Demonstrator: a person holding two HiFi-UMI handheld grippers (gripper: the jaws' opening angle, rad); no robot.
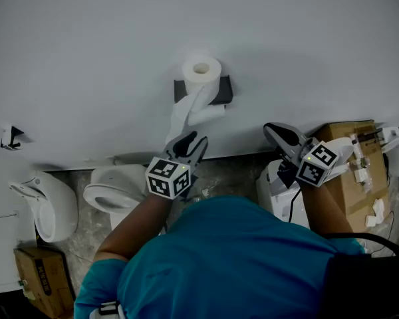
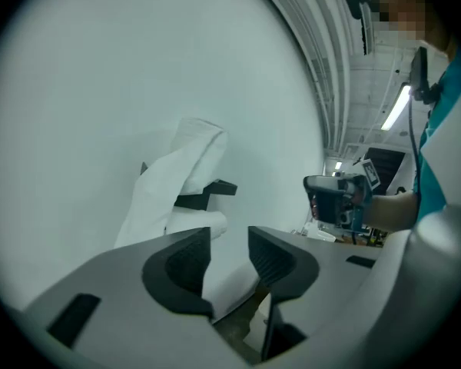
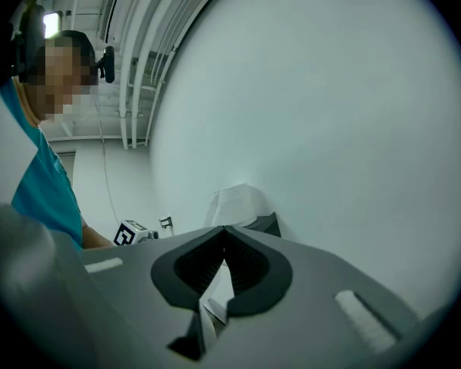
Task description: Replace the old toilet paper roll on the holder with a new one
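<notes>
A white toilet paper roll (image 1: 201, 72) sits on a black holder (image 1: 223, 92) fixed to the white wall, and a loose tail of paper (image 1: 185, 115) hangs down from it. My left gripper (image 1: 194, 140) is just below that tail, open, with nothing between its jaws. In the left gripper view the draped paper (image 2: 186, 167) and holder (image 2: 212, 191) lie ahead of the left gripper (image 2: 229, 238). My right gripper (image 1: 271, 130) is off to the right of the holder, shut and empty. Beyond the closed right gripper (image 3: 224, 235) in the right gripper view is the roll (image 3: 237, 203).
A white toilet bowl (image 1: 112, 189) stands below the left gripper, with another white fixture (image 1: 50, 209) at the left. A cardboard box (image 1: 350, 173) and a white device (image 1: 278, 193) are at the right by the wall. A second box (image 1: 41, 279) is at the lower left.
</notes>
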